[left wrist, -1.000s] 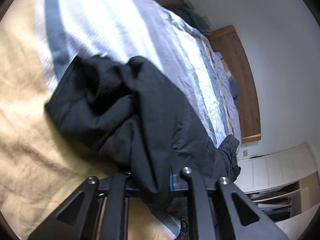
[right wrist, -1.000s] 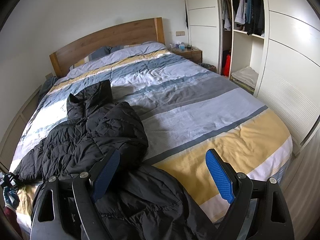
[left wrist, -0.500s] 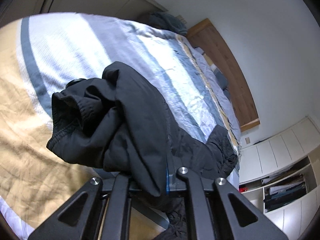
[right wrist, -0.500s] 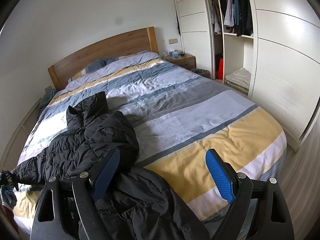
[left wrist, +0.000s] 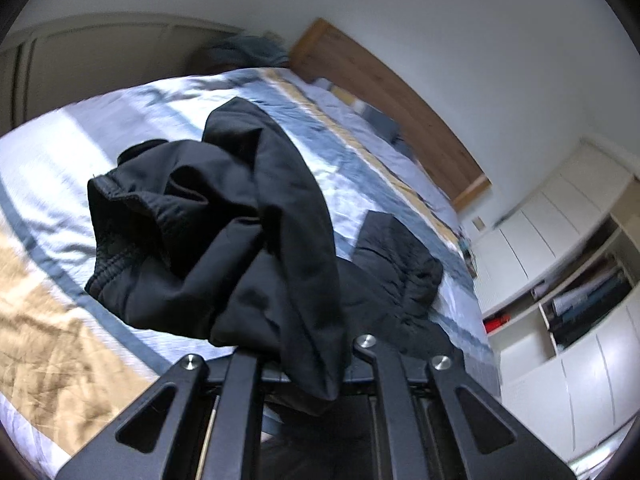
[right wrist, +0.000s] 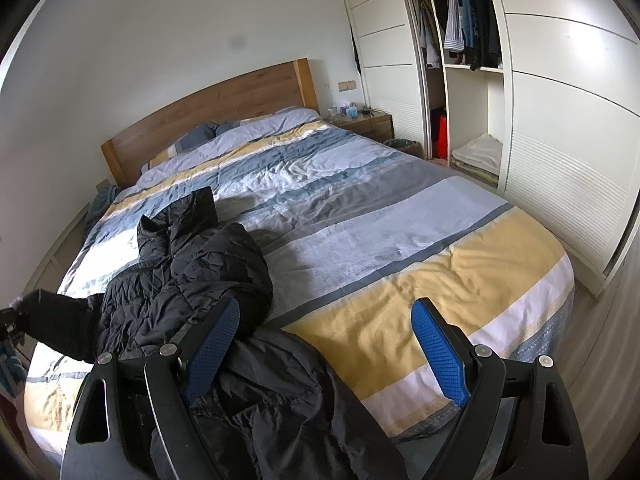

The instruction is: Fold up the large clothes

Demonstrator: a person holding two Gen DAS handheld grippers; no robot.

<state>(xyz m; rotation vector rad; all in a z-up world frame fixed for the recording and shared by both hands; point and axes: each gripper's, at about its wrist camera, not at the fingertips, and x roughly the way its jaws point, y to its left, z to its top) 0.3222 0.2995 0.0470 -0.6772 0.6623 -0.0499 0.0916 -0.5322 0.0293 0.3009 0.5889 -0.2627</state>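
Note:
My left gripper (left wrist: 308,364) is shut on a black garment (left wrist: 224,232), which hangs bunched over its fingers with an elastic waistband at the left. A black quilted puffer jacket (right wrist: 188,276) lies crumpled on the left side of the striped bed (right wrist: 400,232); it also shows in the left wrist view (left wrist: 396,264). My right gripper (right wrist: 328,348) is open and empty above the foot of the bed, with its blue pads (right wrist: 440,356) wide apart. Dark fabric (right wrist: 280,408) lies below it at the bed's edge.
A wooden headboard (right wrist: 208,124) stands at the far end. A nightstand (right wrist: 368,122) with small items is beside it. An open white wardrobe (right wrist: 472,60) with hanging clothes and folded linen lines the right wall. A bluish heap (right wrist: 100,204) lies by the bed's far left.
My left gripper has lifted and tilted up with the black garment, so more wall and headboard show. My right gripper has drawn back a little and stays open.

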